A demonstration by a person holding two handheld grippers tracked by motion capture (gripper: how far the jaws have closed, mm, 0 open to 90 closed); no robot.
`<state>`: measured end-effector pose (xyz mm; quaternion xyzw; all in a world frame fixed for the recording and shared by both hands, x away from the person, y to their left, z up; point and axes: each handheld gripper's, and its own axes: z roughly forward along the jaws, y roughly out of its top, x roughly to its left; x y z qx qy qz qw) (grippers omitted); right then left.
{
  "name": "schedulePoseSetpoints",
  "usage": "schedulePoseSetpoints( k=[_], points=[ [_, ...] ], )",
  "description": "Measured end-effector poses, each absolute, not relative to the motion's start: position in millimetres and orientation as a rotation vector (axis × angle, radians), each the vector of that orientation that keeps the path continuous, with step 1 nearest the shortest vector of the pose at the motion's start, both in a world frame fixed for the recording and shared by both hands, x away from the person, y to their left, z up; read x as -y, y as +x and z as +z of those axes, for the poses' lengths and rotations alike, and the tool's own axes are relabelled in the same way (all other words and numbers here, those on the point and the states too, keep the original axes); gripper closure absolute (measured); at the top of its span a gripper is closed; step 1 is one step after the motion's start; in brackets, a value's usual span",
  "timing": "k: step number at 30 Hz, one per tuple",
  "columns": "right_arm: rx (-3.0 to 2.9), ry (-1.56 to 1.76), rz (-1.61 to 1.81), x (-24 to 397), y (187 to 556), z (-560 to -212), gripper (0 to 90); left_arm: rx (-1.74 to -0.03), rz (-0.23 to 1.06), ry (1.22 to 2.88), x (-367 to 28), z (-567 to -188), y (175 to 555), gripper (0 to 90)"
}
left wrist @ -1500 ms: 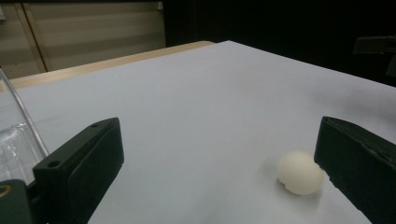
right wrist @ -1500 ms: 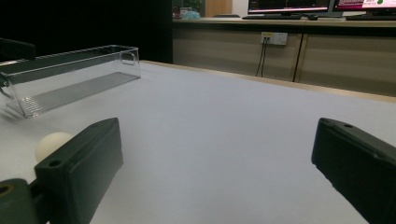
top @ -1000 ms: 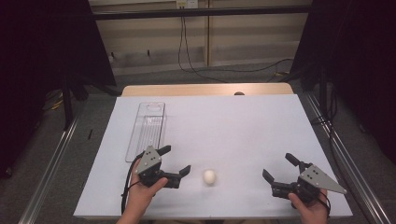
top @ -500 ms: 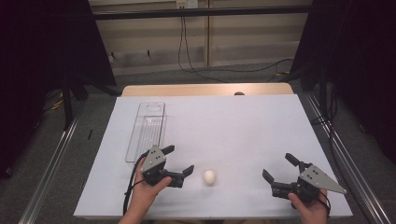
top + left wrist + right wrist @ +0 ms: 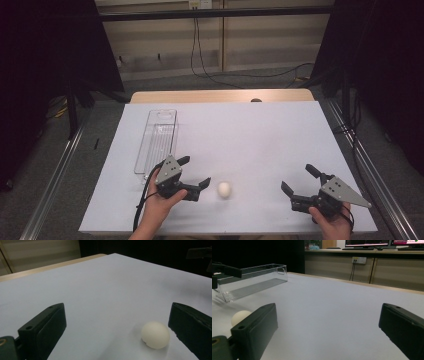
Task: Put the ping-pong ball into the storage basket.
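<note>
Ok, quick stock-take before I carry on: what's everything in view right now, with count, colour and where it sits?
egg: one, white, on the sheet near the front edge, just ahead of the left gripper's open jaws, touching neither
bin: one, clear plastic, long and narrow, left part of the sheet, beyond the left gripper; nothing seen inside
sheet: one, white, covering most of the table
table: one, light wood, bare strip showing at the far edge
cables: several, dark, hanging down the back wall and lying on the floor
left gripper: one, black with a grey plate, front left, jaws open toward the egg
right gripper: one, black with a grey plate, front right, jaws open, holding nothing
</note>
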<state>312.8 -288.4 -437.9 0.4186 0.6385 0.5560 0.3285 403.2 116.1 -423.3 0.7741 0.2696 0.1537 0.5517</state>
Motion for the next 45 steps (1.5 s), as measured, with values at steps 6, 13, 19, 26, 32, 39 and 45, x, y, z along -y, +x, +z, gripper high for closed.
schedulePoseSetpoints(
  k=[6, 13, 19, 26, 32, 39, 45],
  points=[
    [-1.670, 1.095, 1.455, 289, 313, -438, 1.5, -0.633, 0.354, 1.837, -111, -425, 403, 1.7],
    [-1.675, 1.091, 1.455, 288, 313, -438, 1.5, -0.624, 0.347, 1.852, -108, -426, 403, 1.8],
    [-1.671, 1.091, 1.456, 288, 313, -438, 1.6, -0.624, 0.347, 1.869, -107, -426, 403, 1.8],
    [-1.671, 1.093, 1.457, 288, 313, -438, 1.6, -0.621, 0.334, 1.876, -102, -428, 403, 1.8],
    [-1.674, 1.093, 1.457, 288, 313, -438, 1.6, -0.622, 0.326, 1.884, -98, -429, 404, 1.9],
    [-1.681, 1.084, 1.458, 289, 313, -438, 1.6, -0.616, 0.324, 1.897, -97, -429, 403, 1.9],
    [-1.682, 1.085, 1.459, 288, 313, -438, 1.6, -0.615, 0.309, 1.900, -94, -430, 403, 1.9]
  ],
)
